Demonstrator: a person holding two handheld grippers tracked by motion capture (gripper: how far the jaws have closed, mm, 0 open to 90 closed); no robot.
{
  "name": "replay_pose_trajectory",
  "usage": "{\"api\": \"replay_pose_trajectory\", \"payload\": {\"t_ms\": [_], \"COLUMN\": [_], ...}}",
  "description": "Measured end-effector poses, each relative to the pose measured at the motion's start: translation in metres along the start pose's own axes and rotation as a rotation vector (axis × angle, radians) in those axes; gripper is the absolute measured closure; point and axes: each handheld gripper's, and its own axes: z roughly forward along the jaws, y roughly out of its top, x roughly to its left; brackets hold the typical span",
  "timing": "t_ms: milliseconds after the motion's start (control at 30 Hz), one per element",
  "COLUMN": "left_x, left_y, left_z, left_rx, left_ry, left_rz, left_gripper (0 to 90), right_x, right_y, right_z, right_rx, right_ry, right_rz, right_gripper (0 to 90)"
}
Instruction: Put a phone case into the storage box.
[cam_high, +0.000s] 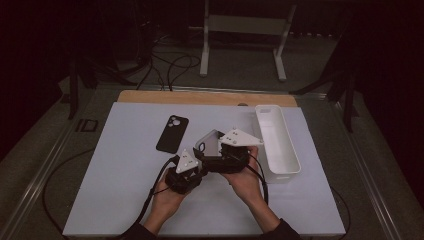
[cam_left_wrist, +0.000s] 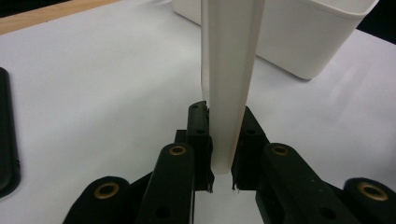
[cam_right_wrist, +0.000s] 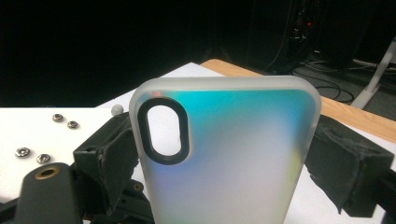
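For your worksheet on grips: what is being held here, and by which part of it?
A frosted phone case is held by both grippers: the right gripper spans its width at the long sides, and the left gripper pinches one thin edge.

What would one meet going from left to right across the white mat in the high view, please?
Black phone case → left gripper → frosted phone case held between the grippers → right gripper → white bin.
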Motion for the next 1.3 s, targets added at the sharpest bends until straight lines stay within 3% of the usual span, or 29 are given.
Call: {"api": "replay_pose_trajectory", "payload": {"t_ms": [400, 567, 633, 733, 767, 833, 867, 933, 1000, 1167, 1300], "left_x": [0.001, 0.006, 0.008, 0.010, 0.012, 0.014, 0.016, 0.017, 0.021, 0.030, 0.038], "left_y": [0.000, 0.000, 0.001, 0.001, 0.000, 0.000, -0.001, -0.001, -0.002, -0.007, -0.013], "left_z": [-0.001, -0.005, -0.008, -0.011, -0.012, -0.013, -0.017, -0.019, -0.024, -0.031, -0.039], "left_rx": [-0.007, -0.023, -0.039, -0.048, -0.053, -0.056, -0.077, -0.084, -0.088, -0.088, -0.104], "left_ry": [-0.012, -0.033, -0.044, -0.040, -0.029, -0.021, 0.011, 0.013, 0.047, 0.065, 0.090], "left_rz": [0.021, 0.017, 0.010, 0.004, -0.005, -0.012, -0.017, -0.023, -0.029, -0.040, -0.042], "left_gripper": [77.0, 65.7, 57.1, 46.1, 46.1, 29.9, 23.5, 16.5, 14.5, 1.9, 0.3], "right_x": [0.000, 0.001, -0.001, -0.003, -0.003, -0.005, -0.009, -0.009, -0.013, -0.018, -0.024], "right_y": [0.000, 0.000, 0.000, 0.001, 0.002, 0.002, 0.003, 0.003, 0.004, 0.006, 0.008], "right_z": [0.000, 0.000, -0.001, -0.001, -0.002, -0.003, -0.004, -0.004, -0.005, -0.007, -0.008], "right_rx": [-0.004, -0.006, -0.013, -0.018, -0.016, -0.018, -0.018, -0.016, -0.017, -0.018, -0.017], "right_ry": [0.008, 0.018, 0.008, 0.004, 0.001, -0.007, -0.022, -0.025, -0.034, -0.053, -0.068], "right_rz": [-0.020, -0.022, -0.023, -0.023, -0.019, -0.025, -0.023, -0.022, -0.024, -0.026, -0.024], "right_gripper": [16.2, 16.4, 16.4, 16.4, 16.4, 16.4, 16.4, 16.3, 16.4, 16.3, 16.3]}}
